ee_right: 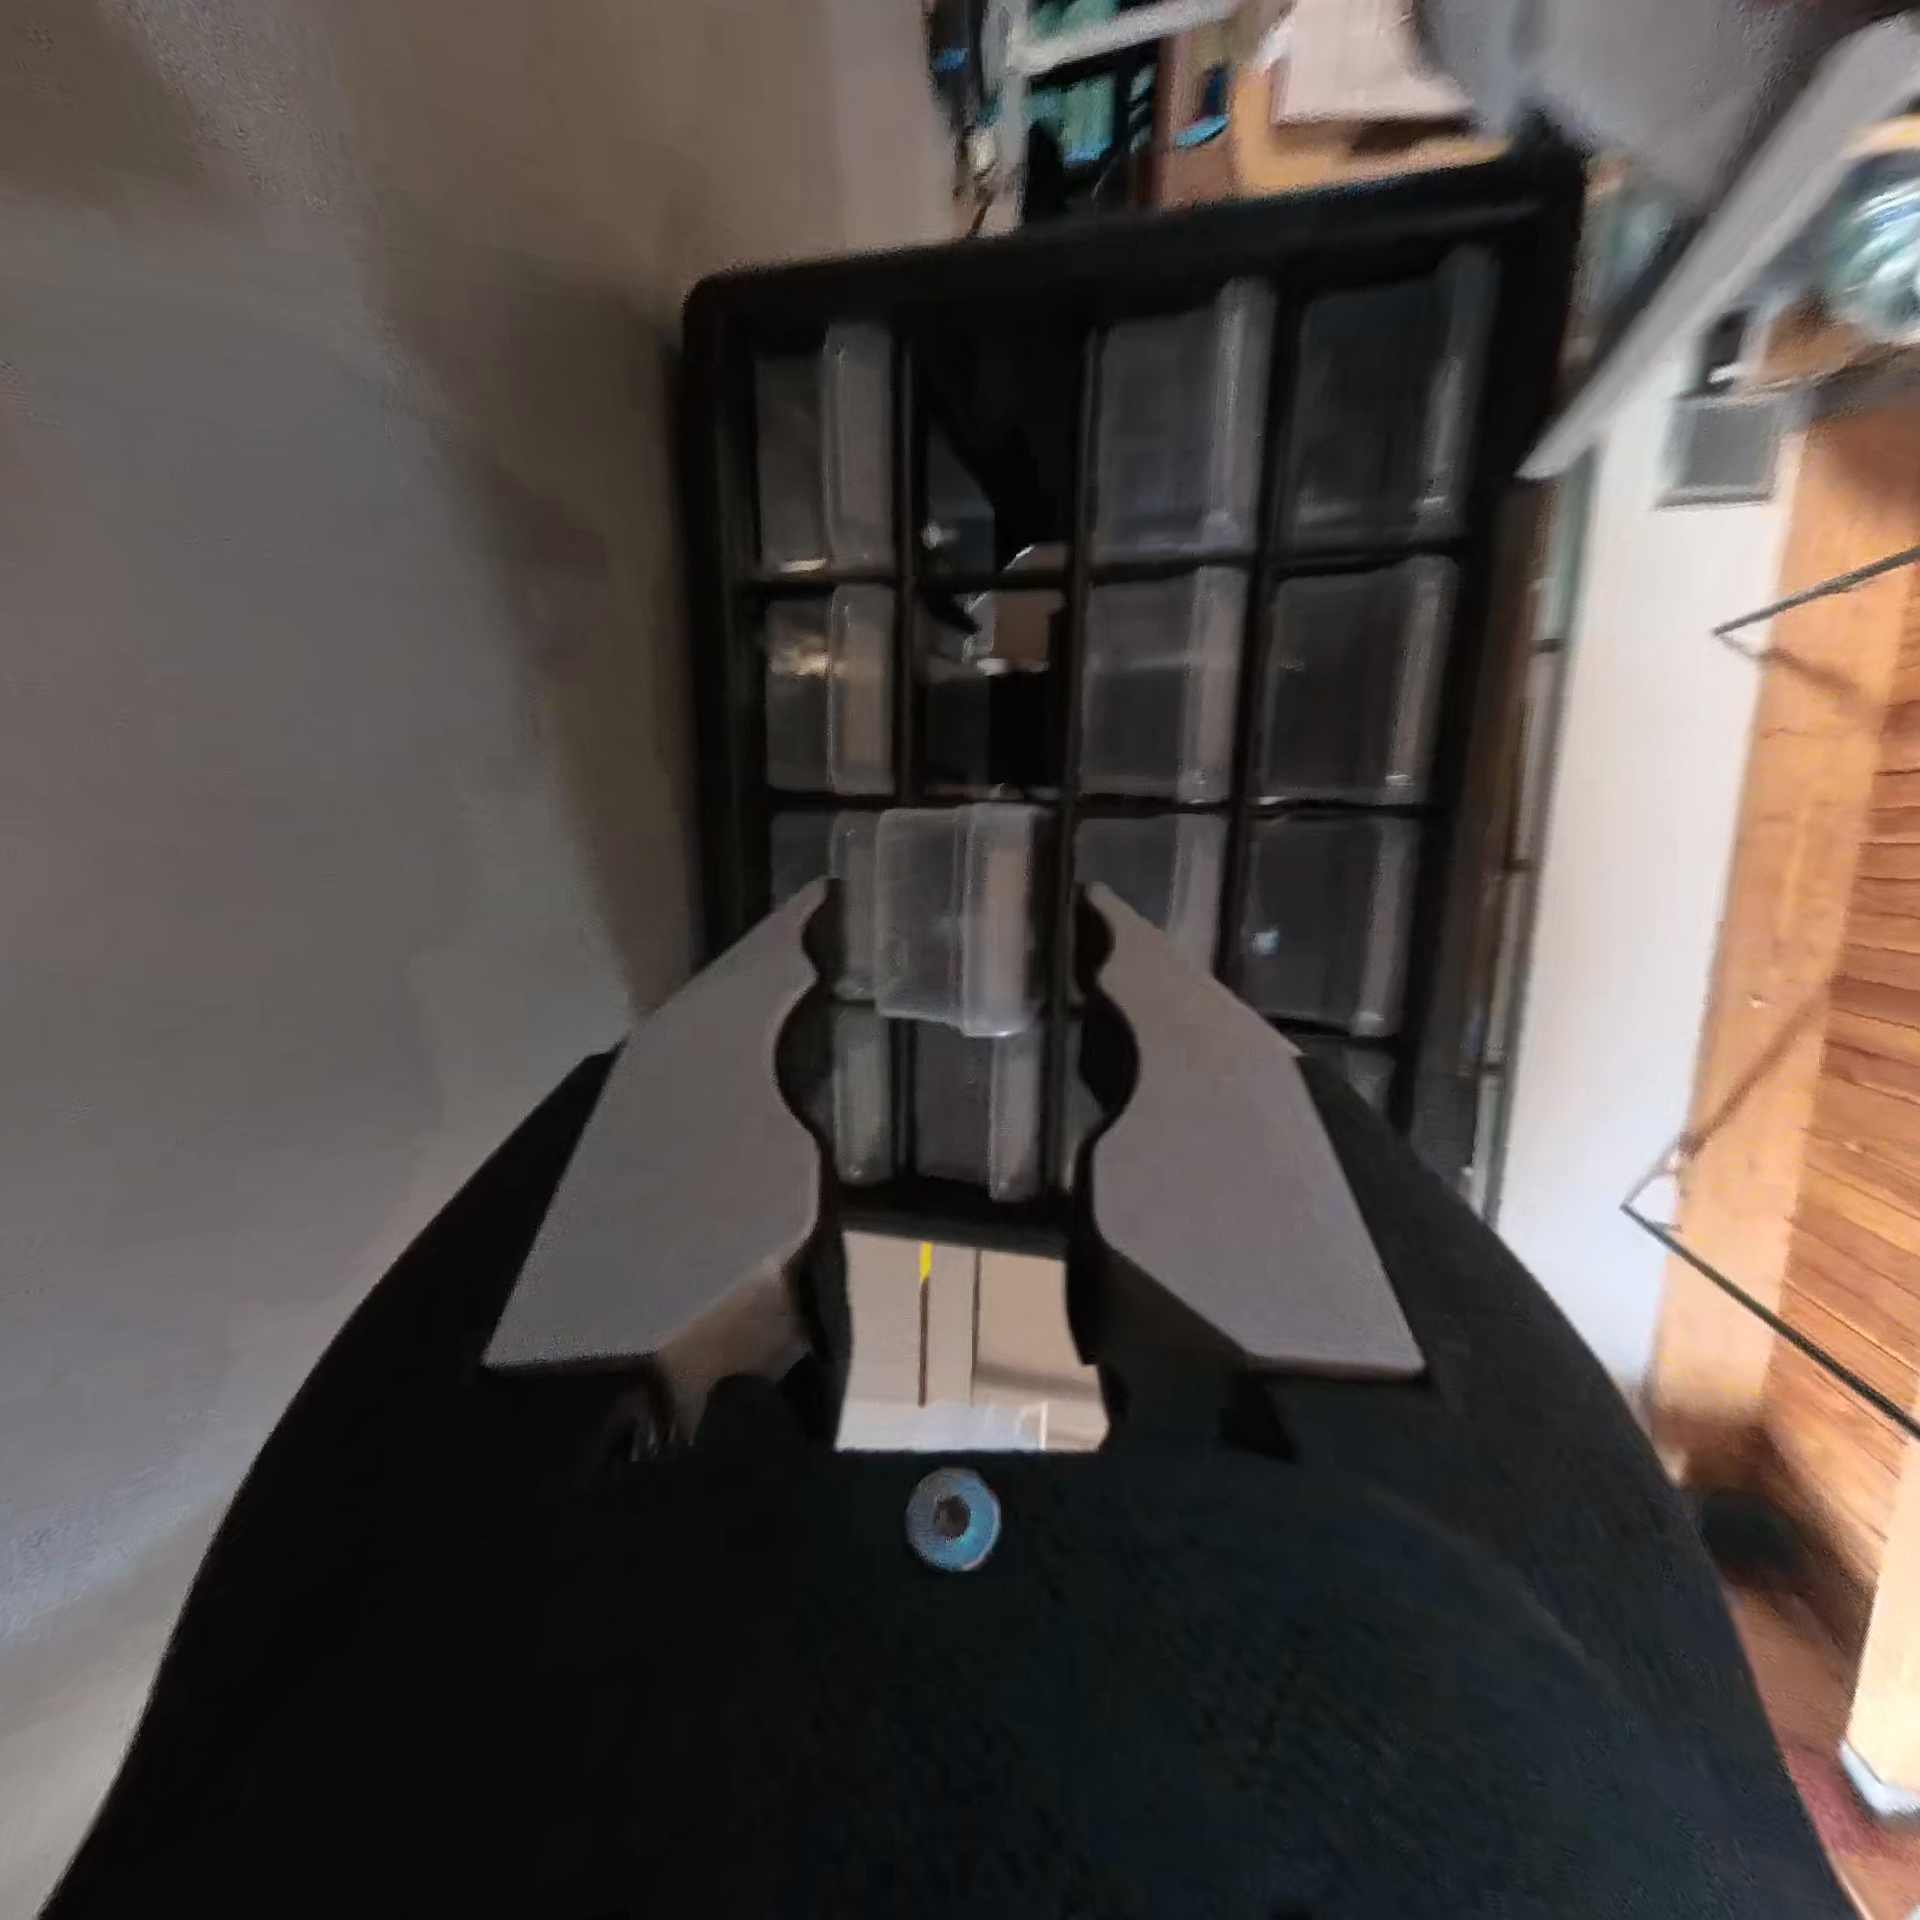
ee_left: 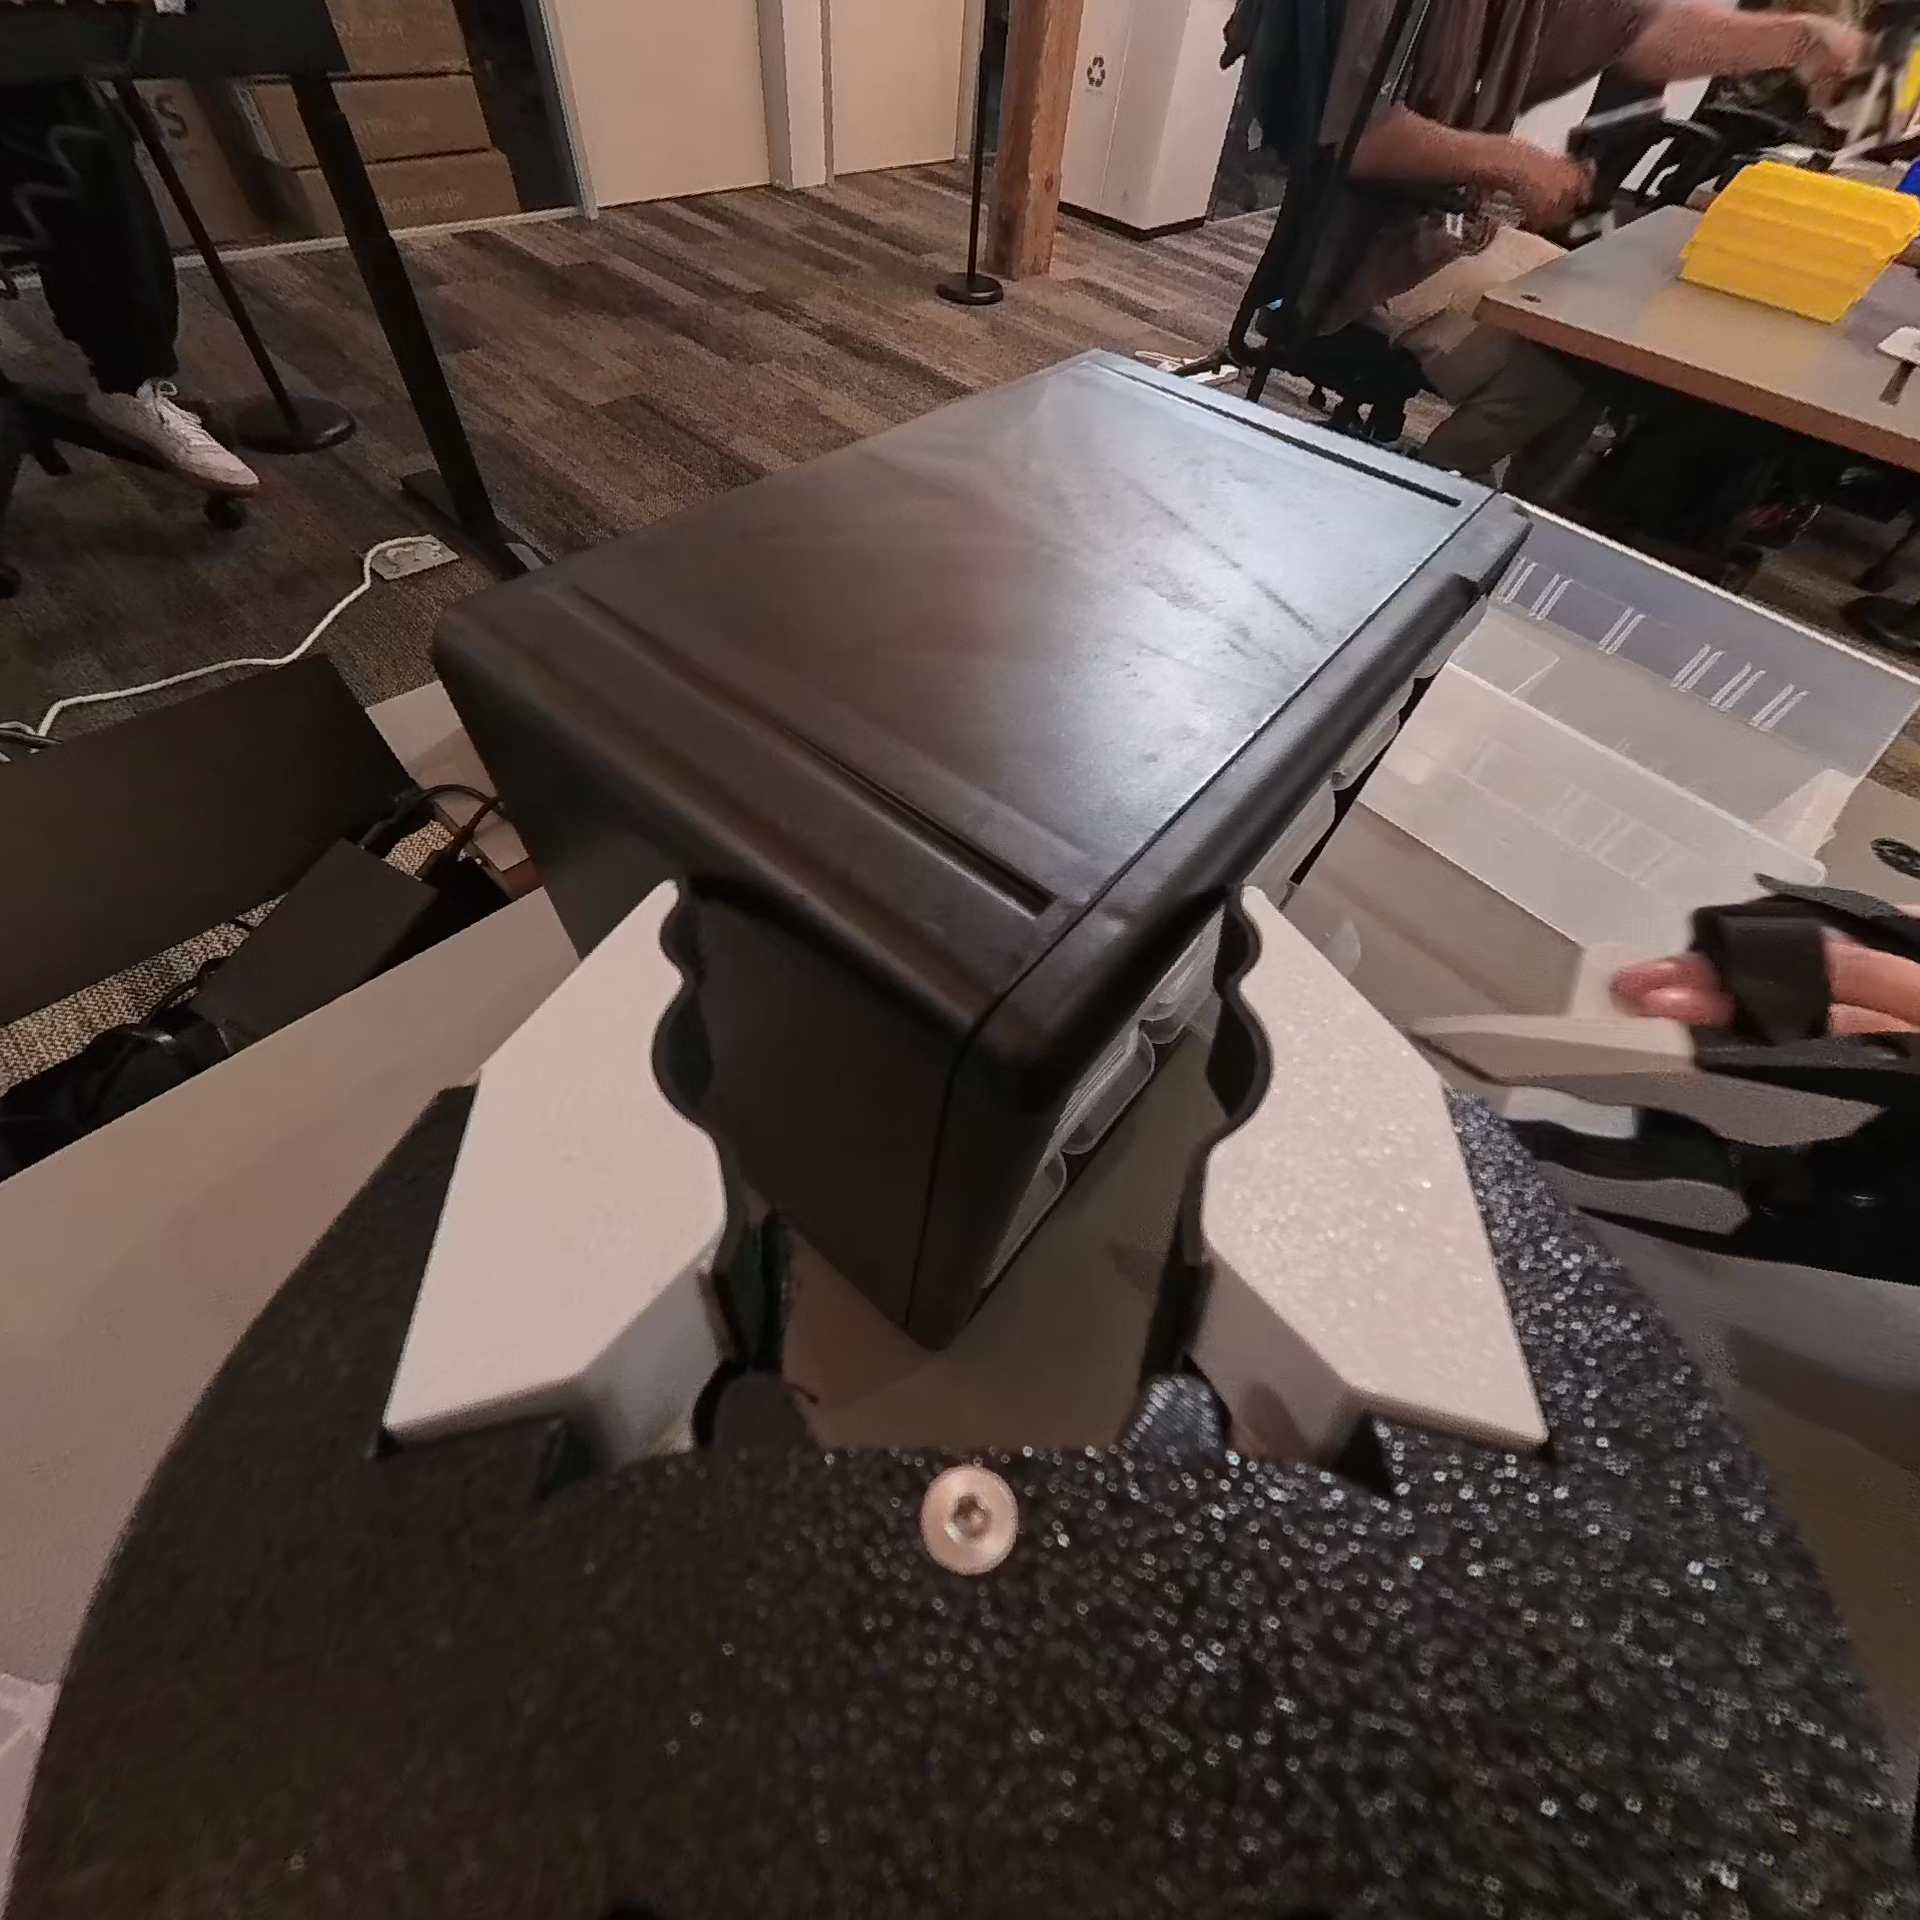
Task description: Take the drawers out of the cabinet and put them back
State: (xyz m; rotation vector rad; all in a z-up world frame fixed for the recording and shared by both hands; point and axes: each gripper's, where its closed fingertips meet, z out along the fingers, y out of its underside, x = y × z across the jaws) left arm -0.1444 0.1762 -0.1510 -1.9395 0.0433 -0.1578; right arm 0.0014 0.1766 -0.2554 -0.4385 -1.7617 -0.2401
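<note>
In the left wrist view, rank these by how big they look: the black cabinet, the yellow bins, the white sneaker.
1. black cabinet, though it's nearest the camera
2. yellow bins
3. white sneaker, close to the bins, so unsure

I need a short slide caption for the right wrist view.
Open right tongs approach a clear drawer protruding from the black cabinet.

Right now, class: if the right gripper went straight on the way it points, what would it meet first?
Probably the clear drawer sticking out of the black cabinet, which lies between the open right gripper fingertips; depth is blurred, so contact may already be close.
</note>
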